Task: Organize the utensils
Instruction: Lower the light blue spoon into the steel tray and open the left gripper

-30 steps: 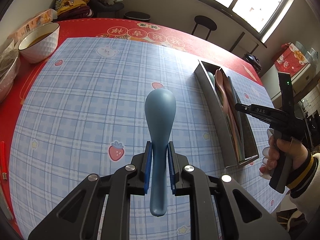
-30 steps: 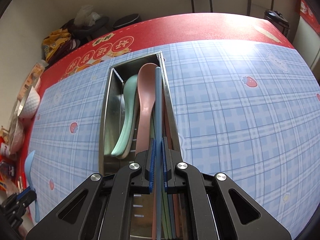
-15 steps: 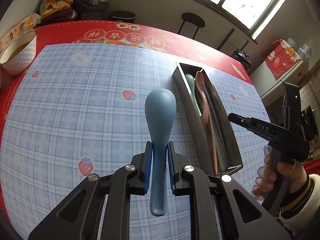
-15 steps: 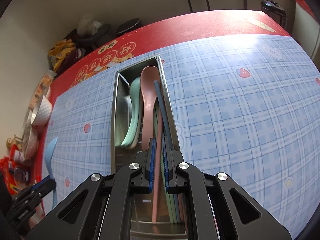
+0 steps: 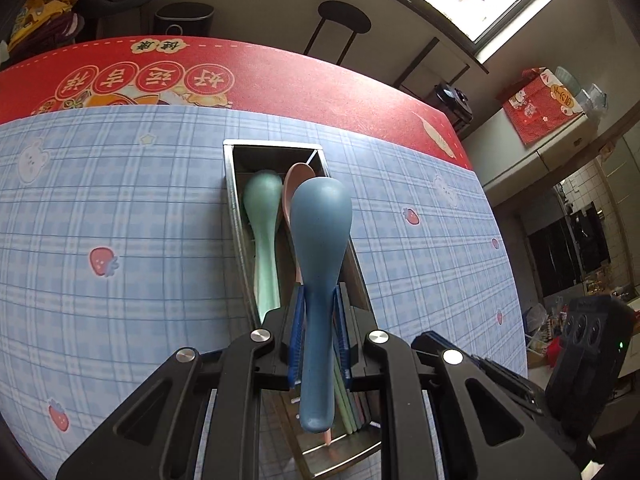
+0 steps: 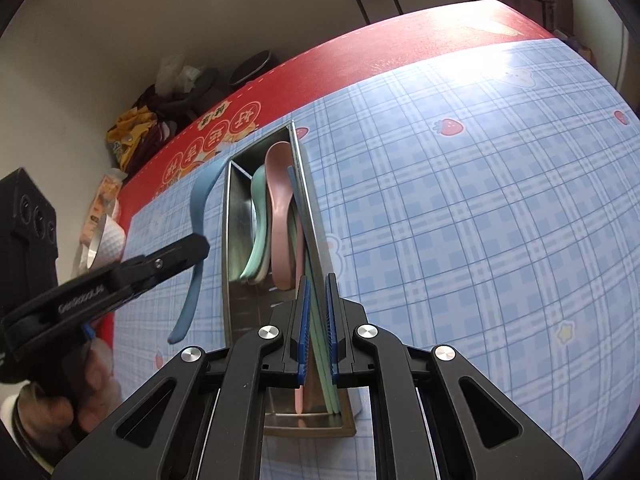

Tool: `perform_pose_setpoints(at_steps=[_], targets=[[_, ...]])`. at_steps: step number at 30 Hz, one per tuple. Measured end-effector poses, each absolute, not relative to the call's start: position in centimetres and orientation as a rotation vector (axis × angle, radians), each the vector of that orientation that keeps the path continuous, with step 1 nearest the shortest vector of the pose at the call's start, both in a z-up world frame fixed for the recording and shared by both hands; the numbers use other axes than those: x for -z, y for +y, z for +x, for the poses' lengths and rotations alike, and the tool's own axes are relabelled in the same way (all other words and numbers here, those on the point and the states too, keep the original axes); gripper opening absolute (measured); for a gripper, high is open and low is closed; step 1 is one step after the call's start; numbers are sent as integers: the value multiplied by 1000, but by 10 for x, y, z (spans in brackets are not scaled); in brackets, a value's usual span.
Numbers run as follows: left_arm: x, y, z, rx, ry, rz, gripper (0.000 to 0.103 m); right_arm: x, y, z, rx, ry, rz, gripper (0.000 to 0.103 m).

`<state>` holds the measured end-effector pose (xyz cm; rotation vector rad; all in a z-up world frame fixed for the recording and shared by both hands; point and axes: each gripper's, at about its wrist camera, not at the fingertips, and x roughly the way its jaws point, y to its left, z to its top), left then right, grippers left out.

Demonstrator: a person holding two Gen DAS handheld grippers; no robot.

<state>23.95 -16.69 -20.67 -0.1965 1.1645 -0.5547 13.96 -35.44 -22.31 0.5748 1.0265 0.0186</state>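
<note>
Left wrist view: your left gripper [image 5: 318, 344] is clamped on the blue spoon [image 5: 320, 256] by its handle, bowl forward, above the steel tray [image 5: 236, 200]. The spoon covers most of the pink spoon [image 5: 298, 172] and the tray's right side; the green spoon [image 5: 262, 220] lies clear along the left wall. The chopsticks [image 5: 352, 412] show only as thin ends below the pads. Your right gripper [image 6: 316, 328] has its jaws nearly together with nothing pinched; through the gap you see the tray's right wall and chopsticks. From that side the blue spoon hangs left of the tray's rim, so which compartment it is over cannot be told. The checked tablecloth [image 6: 480, 220] lies open to the tray's right.
</note>
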Motion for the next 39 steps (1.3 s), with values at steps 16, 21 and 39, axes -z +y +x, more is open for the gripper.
perform_pose_setpoints(at_steps=[16,21,39], targets=[[242,-188,292,490,1273,-281,31,230,-375,131,31,1041,598,8],[222,-183,286,515,1209,-204,40,228,-370,136,24,1045,589,8],[154,-125,225,429,1013,3,62,187,-322,152,-85,1021,451,8]])
